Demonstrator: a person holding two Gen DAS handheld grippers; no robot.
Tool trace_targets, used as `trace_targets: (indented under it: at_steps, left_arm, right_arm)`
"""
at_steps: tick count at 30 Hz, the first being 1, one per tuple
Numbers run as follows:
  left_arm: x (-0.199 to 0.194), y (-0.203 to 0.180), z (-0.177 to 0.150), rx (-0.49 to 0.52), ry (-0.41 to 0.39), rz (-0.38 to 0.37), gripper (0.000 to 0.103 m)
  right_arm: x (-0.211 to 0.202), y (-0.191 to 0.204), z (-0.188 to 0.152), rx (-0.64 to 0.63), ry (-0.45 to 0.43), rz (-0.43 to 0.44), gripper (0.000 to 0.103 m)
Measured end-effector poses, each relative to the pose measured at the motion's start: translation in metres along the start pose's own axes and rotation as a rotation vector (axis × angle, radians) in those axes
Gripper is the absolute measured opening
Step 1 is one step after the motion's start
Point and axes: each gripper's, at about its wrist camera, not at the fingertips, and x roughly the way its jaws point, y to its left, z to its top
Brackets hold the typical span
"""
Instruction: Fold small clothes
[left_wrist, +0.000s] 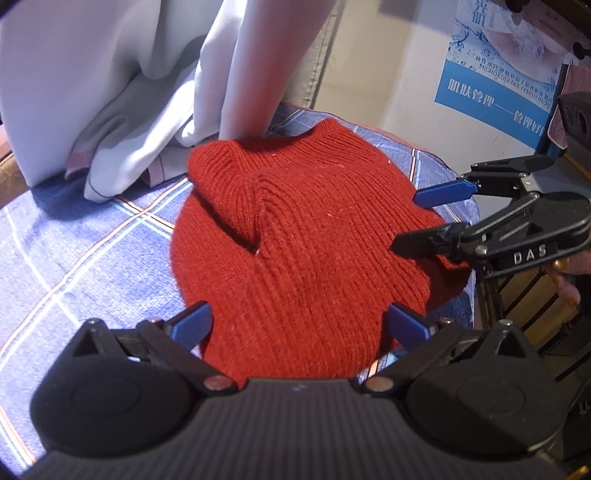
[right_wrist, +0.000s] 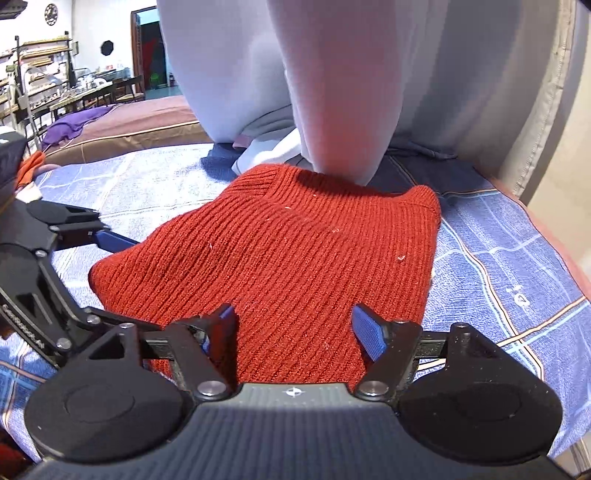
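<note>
- Seemingly the fold is well under way: in the left wrist view the red knit garment (left_wrist: 306, 236) lies on a blue checked sheet (left_wrist: 74, 251) as a compact, rounded bundle, with one layer doubled over and a raised crease running down its middle.
- Near the bottom of that view the left tool (left_wrist: 299, 325) has its jaws apart, straddling the near edge of the knit and clamping nothing.
- At the far right the right tool (left_wrist: 410, 225) reaches in with jaws apart at the garment's side edge; whether a fingertip touches the knit I cannot tell.
- White cloth (left_wrist: 155, 92) is heaped just behind the garment.
- Likewise, in the right wrist view the red knit garment (right_wrist: 280, 266) looks flatter, its ribbed band toward the back, touching the white cloth (right_wrist: 325, 92).
- Right tool (right_wrist: 295, 328) is spread wide over the near hem, gripping nothing; the left tool (right_wrist: 110, 236) sits at the left edge.
- My judgement: a final fold or smoothing is left, and both tools would first need to close on an edge.
</note>
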Motion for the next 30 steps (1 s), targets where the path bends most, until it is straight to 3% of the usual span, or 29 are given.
trace_targets:
  at_steps: [3, 6, 9, 11, 16, 21, 27, 30]
  left_arm:
    - [-0.018, 0.006, -0.002, 0.023, 0.0, 0.011, 0.103]
    - [-0.036, 0.007, 0.001, 0.069, 0.039, 0.098, 0.103]
    - [-0.061, -0.001, 0.006, 0.084, -0.007, 0.147, 0.103]
    - [-0.075, -0.005, 0.012, 0.064, -0.026, 0.136, 0.103]
    - [-0.094, -0.013, 0.023, 0.054, 0.043, 0.072, 0.103]
    - [-0.111, -0.025, 0.032, 0.117, 0.033, 0.161, 0.103]
    - [-0.12, -0.045, 0.046, 0.184, 0.057, 0.097, 0.103]
    - [-0.107, -0.049, 0.043, 0.192, 0.1, 0.115, 0.103]
  right_arm:
    - [-0.008, -0.002, 0.002, 0.028, 0.001, -0.017, 0.103]
    - [-0.021, -0.001, 0.004, 0.03, 0.0, -0.044, 0.103]
    - [-0.032, 0.006, 0.011, 0.025, 0.036, -0.076, 0.103]
    - [-0.039, 0.015, 0.017, -0.006, 0.061, -0.071, 0.103]
    - [-0.058, 0.042, 0.035, -0.104, 0.123, -0.097, 0.103]
    - [-0.081, 0.059, 0.051, -0.18, 0.151, -0.112, 0.103]
    - [-0.093, 0.065, 0.065, -0.199, 0.198, -0.108, 0.103]
    - [-0.09, 0.066, 0.063, -0.226, 0.219, -0.133, 0.103]
